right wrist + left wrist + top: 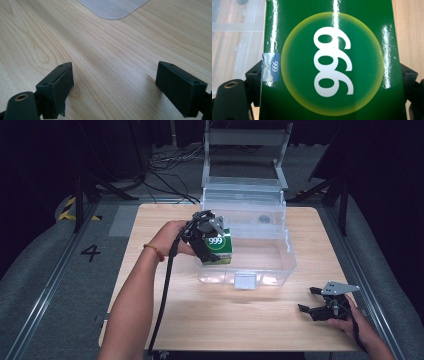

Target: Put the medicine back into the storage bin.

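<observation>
Your left gripper (212,242) is clamped on the green box (220,249), held above the clear bin's (287,265) near-left corner, box upright, bin interior just to its right. Your right gripper (316,304) sits w/ jaws apart, nothing in them, on the table (240,320) near the bin's right-front corner.

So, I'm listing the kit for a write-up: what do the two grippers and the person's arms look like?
Both are black two-jaw tools. The left gripper trails a black cable, and that wrist wears a red-and-gold bracelet. The right gripper carries a grey three-cornered plate; its jaws end in blocky black pads with small screw holes. Forearms are bare, no sleeves.
</observation>
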{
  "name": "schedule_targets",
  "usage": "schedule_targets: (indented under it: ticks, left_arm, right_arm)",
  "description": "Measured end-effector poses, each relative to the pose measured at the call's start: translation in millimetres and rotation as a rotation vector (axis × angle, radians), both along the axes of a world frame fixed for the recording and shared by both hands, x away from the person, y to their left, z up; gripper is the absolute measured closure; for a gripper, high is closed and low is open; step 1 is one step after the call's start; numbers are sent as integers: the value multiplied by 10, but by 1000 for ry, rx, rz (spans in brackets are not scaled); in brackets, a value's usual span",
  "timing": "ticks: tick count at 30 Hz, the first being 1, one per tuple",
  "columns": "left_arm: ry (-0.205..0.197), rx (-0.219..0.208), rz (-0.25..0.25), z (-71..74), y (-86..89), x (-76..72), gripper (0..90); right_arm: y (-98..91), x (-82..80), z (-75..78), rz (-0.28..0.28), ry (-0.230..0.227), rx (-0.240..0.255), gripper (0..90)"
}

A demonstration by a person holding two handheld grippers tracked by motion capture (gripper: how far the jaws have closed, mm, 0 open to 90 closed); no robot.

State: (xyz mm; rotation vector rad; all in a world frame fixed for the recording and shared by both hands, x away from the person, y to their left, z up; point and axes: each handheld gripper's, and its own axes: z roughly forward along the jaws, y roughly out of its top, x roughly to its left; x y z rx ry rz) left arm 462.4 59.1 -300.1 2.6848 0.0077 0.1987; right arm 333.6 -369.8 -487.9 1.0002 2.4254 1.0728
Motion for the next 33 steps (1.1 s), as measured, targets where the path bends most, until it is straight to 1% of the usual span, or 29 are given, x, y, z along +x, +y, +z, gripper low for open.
schedule_targets:
  ticks: [2, 4, 7, 8, 11, 12, 14, 15, 16, 18, 19, 20, 21, 22, 23, 24, 25, 29, 30, 31, 33]
  left_arm:
    - [0, 1, 0, -23, -20, 20, 160]
    - [21, 1, -9, -67, -51, 49, 160]
    - [14, 1, -13, -105, -80, 87, 159]
    - [20, -2, -15, -118, -84, 97, 159]
    - [21, 5, -9, -153, -93, 118, 159]
    - [27, 9, -10, -166, -94, 125, 159]
    - [23, 16, -8, -190, -93, 144, 159]
    - [27, 29, -6, -209, -95, 157, 159]
    - [32, 34, -6, -223, -99, 160, 159]
    - [28, 44, -5, -247, -107, 165, 159]
    - [30, 40, -1, -263, -109, 168, 158]
    - [22, 40, -1, -274, -111, 177, 158]
    - [34, 38, 6, -288, -109, 177, 158]
    - [34, 38, 6, -288, -109, 177, 158]
    - [44, 35, -3, -313, -108, 197, 158]
    - [51, 27, 1, -323, -103, 205, 157]
    - [53, 16, 1, -330, -97, 208, 157]
    - [68, 6, -5, -347, -79, 229, 156]
    - [66, 6, -13, -348, -72, 243, 156]
    - [73, -1, -5, -355, -64, 248, 157]
    - [81, -8, -8, -367, -50, 271, 155]
  right_arm:
    - [-1, 0, 0, 0, 0, 0, 150]
    - [-3, -1, 0, 2, 0, -1, 150]
    - [-4, -3, 1, 1, 0, -1, 150]
    - [-4, -4, 1, 1, 0, -1, 150]
    - [-5, -6, 1, 1, 0, -2, 150]
    - [-5, -6, 1, 1, 0, -1, 150]
    - [-5, -7, 1, 1, 0, -2, 150]
    - [-5, -7, 1, 1, 0, -2, 150]
    - [-5, -7, 1, 1, 0, -2, 150]
    - [-5, -7, 1, 1, 0, -1, 150]
    - [-5, -7, 1, 1, 0, -1, 150]
    - [-5, -7, 1, 1, 0, -1, 150]
    - [-5, -7, 1, 1, 0, -1, 150]
    - [-5, -7, 1, 1, 0, -1, 150]
    - [-5, -7, 1, 1, 0, -2, 150]
    - [-5, -7, 1, 1, 0, -1, 150]
    - [-5, -7, 1, 1, 0, -1, 150]
    - [-6, -8, 1, 1, 0, -1, 150]
    - [-5, -8, 1, 1, 0, -1, 150]
    - [-5, -8, 1, 1, 0, -1, 150]
    - [-6, -8, 1, 1, 0, -2, 150]
